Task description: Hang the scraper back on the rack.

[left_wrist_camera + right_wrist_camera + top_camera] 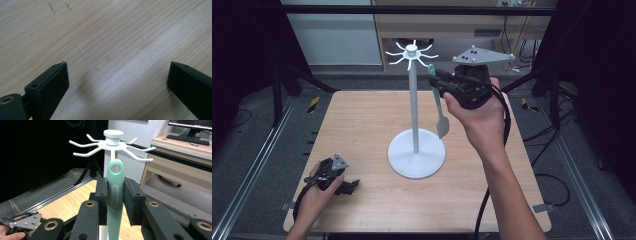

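Spatula, mint-green handle with grey blade, hangs blade-down, raised off the table just right of the white rack pole, its handle top close to the rack's hooks. Right gripper is clamped on the handle near its top; in the right gripper view both black pads press the handle from either side, and the handle's hanging hole sits just below and in front of the hook ring, not on a hook. White hook rack stands upright on its round base at table centre, hooks fanned out at the top. Right hand holds the gripper from the right. Left gripper rests low at the near left corner of the table, held by the left hand; jaws spread wide apart over bare wood, nothing between them.
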### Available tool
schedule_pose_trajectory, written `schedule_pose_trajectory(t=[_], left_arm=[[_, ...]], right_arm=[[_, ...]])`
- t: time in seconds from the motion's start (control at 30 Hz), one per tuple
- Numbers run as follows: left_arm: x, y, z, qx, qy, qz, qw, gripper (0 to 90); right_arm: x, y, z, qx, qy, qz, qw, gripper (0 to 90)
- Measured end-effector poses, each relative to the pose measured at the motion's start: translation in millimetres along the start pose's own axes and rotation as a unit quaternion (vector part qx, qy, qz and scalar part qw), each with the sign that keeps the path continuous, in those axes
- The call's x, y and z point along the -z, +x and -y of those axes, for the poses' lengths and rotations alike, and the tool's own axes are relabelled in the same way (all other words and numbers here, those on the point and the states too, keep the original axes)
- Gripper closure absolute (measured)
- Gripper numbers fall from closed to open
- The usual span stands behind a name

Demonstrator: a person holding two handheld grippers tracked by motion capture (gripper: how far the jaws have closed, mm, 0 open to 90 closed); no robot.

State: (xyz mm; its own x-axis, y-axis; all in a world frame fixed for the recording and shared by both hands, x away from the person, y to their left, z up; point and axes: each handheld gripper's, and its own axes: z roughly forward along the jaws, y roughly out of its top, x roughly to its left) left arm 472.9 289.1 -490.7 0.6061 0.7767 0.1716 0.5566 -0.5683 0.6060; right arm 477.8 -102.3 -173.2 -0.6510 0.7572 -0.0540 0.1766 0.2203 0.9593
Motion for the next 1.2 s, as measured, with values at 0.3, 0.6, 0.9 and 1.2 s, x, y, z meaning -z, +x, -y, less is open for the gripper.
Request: schedule_pose_trajectory(t=[0.3,0.6,0.9,1.2], left_arm=[[0.0,0.1,0.1,0.0,0.0,0.0,1.0,3.5],[0.1,0.2,0.1,0.0,0.0,0.0,1.0,3.5],[0.1,0.3,0.1,0.001,0.0,0.0,1.0,3.5],[0.0,0.2,0.1,0.0,0.0,0.0,1.0,3.5]], right_arm=[[-3.6,0.9,-1.6,0.001,0.004,-0.002,1.0,74.4],[-8.8,-0.3,-2.9,0.0,0.01,-0.001,1.0,74.4],[-15.2,-1.6,-4.7,-0.001,0.014,-0.003,0.9999,74.4],[-18.0,-1.5,-4.3,-0.005,0.014,-0.004,0.9999,74.4]])
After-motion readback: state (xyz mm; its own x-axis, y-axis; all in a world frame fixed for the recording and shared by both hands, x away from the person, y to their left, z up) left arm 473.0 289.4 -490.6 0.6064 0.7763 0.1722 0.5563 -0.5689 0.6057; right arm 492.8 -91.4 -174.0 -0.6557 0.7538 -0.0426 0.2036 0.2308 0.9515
